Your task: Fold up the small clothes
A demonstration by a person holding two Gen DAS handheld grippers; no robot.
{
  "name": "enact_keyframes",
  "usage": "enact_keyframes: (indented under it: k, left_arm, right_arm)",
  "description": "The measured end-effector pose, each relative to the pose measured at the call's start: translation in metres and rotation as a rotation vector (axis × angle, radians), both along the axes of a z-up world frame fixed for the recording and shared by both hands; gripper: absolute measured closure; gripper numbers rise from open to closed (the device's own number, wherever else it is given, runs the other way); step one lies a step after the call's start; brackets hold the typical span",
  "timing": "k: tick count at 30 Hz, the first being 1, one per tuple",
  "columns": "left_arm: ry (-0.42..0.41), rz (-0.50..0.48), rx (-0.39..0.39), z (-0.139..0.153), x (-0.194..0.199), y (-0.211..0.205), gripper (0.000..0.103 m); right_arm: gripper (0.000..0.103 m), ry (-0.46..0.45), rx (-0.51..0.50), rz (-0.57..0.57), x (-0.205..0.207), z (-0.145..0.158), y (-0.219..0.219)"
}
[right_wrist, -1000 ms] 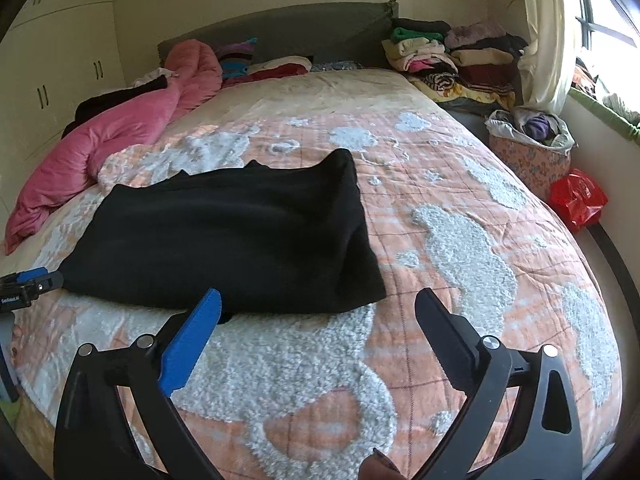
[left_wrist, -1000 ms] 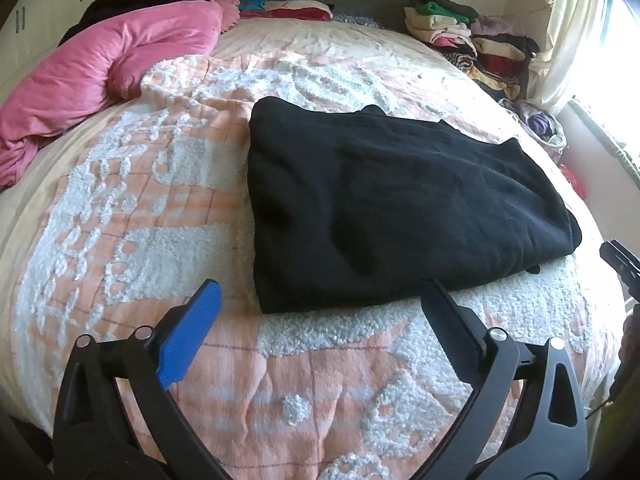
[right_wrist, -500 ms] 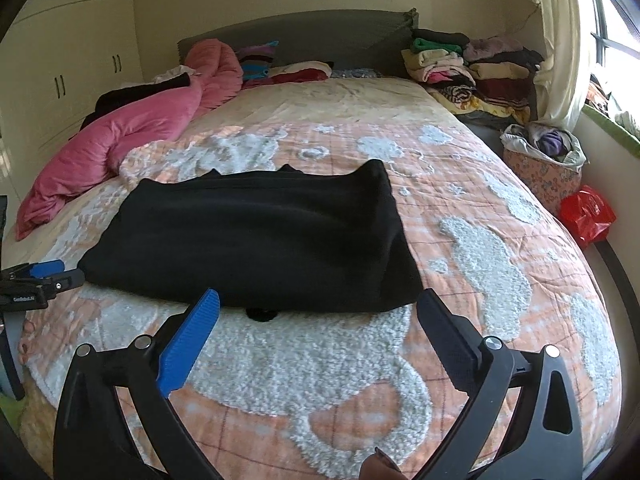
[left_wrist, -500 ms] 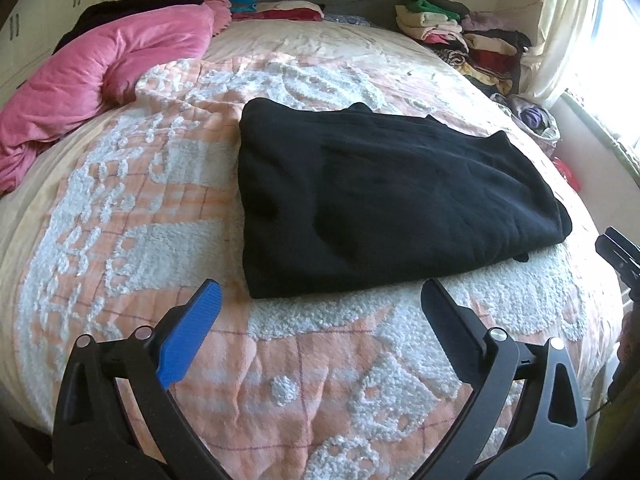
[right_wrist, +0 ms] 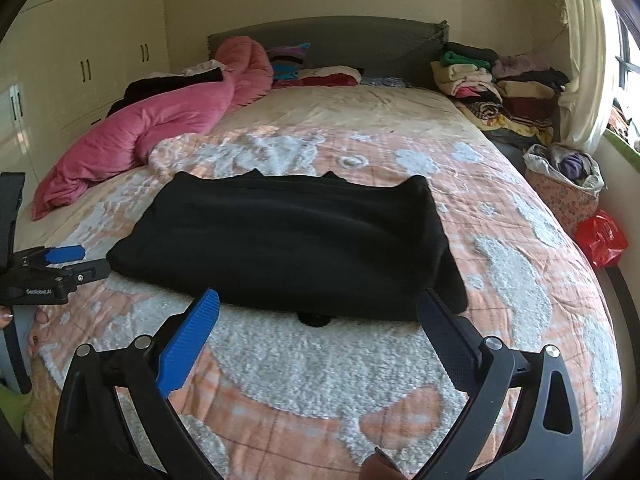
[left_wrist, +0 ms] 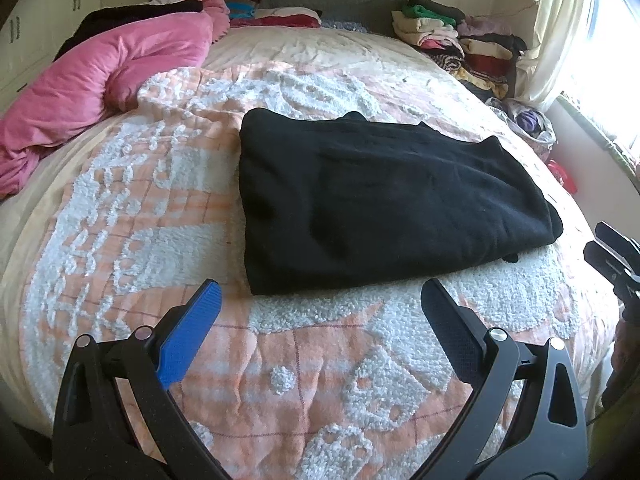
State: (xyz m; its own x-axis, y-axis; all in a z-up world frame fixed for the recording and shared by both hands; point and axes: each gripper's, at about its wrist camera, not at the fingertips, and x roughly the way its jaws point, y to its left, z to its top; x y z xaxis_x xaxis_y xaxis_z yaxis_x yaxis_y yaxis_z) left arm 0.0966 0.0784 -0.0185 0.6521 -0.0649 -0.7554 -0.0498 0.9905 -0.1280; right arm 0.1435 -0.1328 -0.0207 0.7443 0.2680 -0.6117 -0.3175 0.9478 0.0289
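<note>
Both grippers gape, empty: left gripper (left_wrist: 320, 300), right gripper (right_wrist: 318, 308), hovering near the black garment (left_wrist: 380, 208), folded flat mid-bedspread (left_wrist: 120, 220). Risk I judge: pinching one layer only, so the fold slides apart.

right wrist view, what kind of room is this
Most likely a home bedroom. A wide bed covered by an orange and white tufted blanket fills the view, with a grey padded headboard behind it, cream built-in wardrobe doors on the left wall, and stacks of folded clothes near the window.
</note>
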Motion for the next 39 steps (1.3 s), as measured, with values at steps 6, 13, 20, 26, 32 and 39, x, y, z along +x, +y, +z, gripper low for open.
enact_keyframes:
  k: [6, 13, 20, 26, 32, 39]
  left_arm:
    - [-0.013, 0.013, -0.001, 0.004, -0.003, 0.004, 0.009]
    - [-0.022, 0.029, -0.002, 0.007, -0.005, 0.01, 0.009]
    - [-0.028, 0.049, -0.006, 0.009, -0.008, 0.017, 0.009]
    - [-0.039, 0.074, -0.001, 0.01, -0.009, 0.026, 0.009]
    - [-0.044, 0.095, -0.009, 0.011, -0.01, 0.036, 0.009]
    - [-0.052, 0.113, -0.005, 0.012, -0.011, 0.044, 0.009]
  right_arm:
    - [0.004, -0.002, -0.011, 0.031, -0.003, 0.001, 0.013]
    - [0.004, -0.005, -0.019, 0.06, -0.005, 0.002, 0.025]
    - [0.004, -0.006, -0.031, 0.09, -0.007, 0.001, 0.039]
    - [0.004, -0.011, -0.044, 0.122, -0.007, 0.002, 0.054]
    - [0.004, -0.016, -0.059, 0.157, -0.006, 0.002, 0.073]
    - [0.004, -0.017, -0.078, 0.197, -0.007, 0.0, 0.093]
